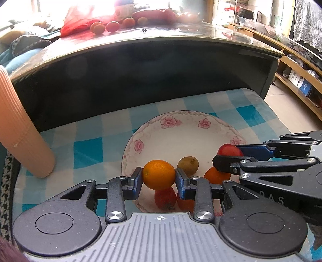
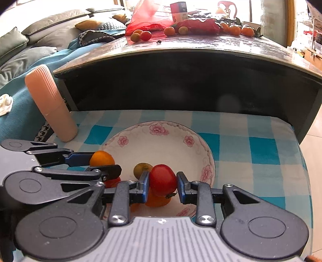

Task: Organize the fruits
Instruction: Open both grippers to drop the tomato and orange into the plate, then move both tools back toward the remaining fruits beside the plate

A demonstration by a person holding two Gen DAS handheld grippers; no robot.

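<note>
A white bowl with pink flowers (image 1: 181,129) (image 2: 161,139) sits on a blue checked cloth. My left gripper (image 1: 159,177) is shut on an orange (image 1: 159,174), held over the bowl's near rim; it also shows in the right wrist view (image 2: 101,160). My right gripper (image 2: 163,181) is shut on a red tomato (image 2: 163,179), also over the bowl; the tomato shows in the left wrist view (image 1: 229,150). In the bowl lie a greenish-brown kiwi (image 1: 188,165) (image 2: 141,168), an orange (image 1: 216,175) (image 2: 158,200) and a red fruit (image 1: 165,198).
A tall ribbed peach cup (image 1: 20,129) (image 2: 51,106) stands left of the bowl. A dark table (image 1: 161,40) (image 2: 201,46) rises behind, carrying several more fruits (image 1: 112,26) (image 2: 140,35) and a red plastic bag (image 2: 149,18). The sofa lies at left, shelves at right.
</note>
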